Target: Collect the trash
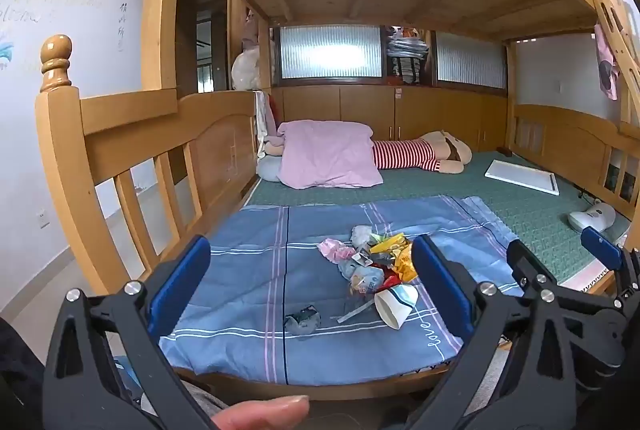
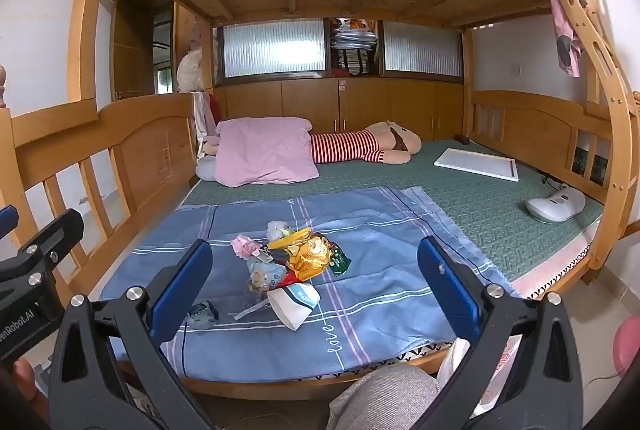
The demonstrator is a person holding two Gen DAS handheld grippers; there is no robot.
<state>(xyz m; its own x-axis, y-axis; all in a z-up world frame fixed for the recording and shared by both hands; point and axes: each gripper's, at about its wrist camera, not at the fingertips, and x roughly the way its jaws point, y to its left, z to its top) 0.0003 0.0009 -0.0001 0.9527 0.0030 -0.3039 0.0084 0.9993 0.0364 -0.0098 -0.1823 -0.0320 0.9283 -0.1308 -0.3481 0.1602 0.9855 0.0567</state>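
- We see both hand-held grippers, left (image 1: 308,278) and right (image 2: 316,282), jaws spread wide, nothing between them.
- Trash pile (image 2: 292,262) sits heaped on the blue sheet (image 2: 380,230) near the bed's front edge, paper cup (image 2: 294,304) tipped over beside it.
- We judge the wide jaws suit bulky wrappers; collecting not yet begun.

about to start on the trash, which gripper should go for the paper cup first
Either could, slightly the right. The right gripper frames the paper cup near centre; the left gripper sees it toward its right finger. Both are open and empty.
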